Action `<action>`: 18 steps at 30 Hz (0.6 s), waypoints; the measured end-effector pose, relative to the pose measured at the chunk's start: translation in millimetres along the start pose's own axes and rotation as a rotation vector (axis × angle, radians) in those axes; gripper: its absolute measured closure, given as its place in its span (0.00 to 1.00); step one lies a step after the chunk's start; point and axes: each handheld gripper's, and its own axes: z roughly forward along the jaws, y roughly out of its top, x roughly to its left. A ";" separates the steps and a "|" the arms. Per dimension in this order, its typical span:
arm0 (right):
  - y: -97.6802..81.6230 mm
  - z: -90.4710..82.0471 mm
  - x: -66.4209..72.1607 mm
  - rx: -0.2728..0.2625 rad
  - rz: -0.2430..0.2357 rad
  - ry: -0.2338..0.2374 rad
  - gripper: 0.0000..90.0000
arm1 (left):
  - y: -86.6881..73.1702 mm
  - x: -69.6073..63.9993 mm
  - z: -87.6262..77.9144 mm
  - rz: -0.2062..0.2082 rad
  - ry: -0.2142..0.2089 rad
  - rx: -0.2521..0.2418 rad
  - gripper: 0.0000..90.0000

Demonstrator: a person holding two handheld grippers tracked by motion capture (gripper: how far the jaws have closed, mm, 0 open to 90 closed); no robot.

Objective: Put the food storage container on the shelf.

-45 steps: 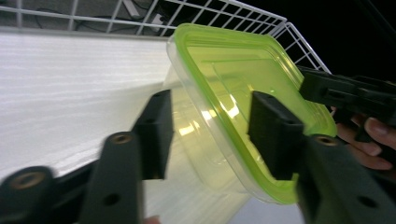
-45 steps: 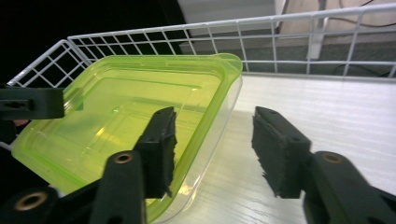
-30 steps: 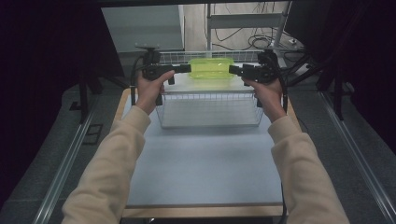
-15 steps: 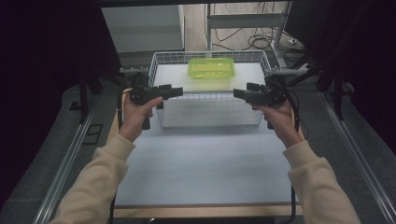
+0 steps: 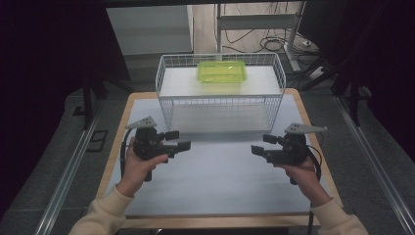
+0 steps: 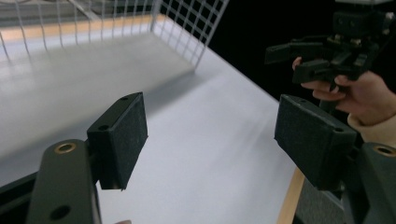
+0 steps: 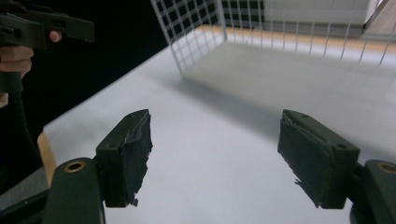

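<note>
Grippers first: I have the left gripper (image 5: 183, 140) and right gripper (image 5: 259, 145) over the near table (image 5: 215, 181), facing each other, both with jaws spread and empty; the right's have just been opening. Beyond stands the wire basket (image 5: 220, 105), the green container (image 5: 221, 71) inside toward its back.

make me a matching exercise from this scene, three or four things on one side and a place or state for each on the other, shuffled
Things:
1. green tray
2. wire basket
3. left claw
4. right claw

Places or states:
A. at the table's far end
B. open, at the high view's right
C. on the basket's upper shelf
D. open, at the high view's left

Pairs: 1-C, 2-A, 3-D, 4-B
</note>
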 end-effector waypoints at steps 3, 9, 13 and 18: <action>-30.5 2.5 2.0 0.016 0.023 0.017 0.29 | -29.7 -5.3 7.8 0.022 0.047 0.037 0.27; -64.2 17.8 2.5 0.106 0.013 0.010 0.29 | -62.1 1.5 25.2 -0.029 0.037 0.096 0.27; -68.7 22.7 4.5 0.109 -0.010 -0.001 0.29 | -65.3 3.4 30.1 -0.031 0.037 0.112 0.27; -68.3 15.5 5.4 0.079 -0.044 -0.015 0.29 | -61.5 5.7 31.2 -0.031 0.038 0.093 0.27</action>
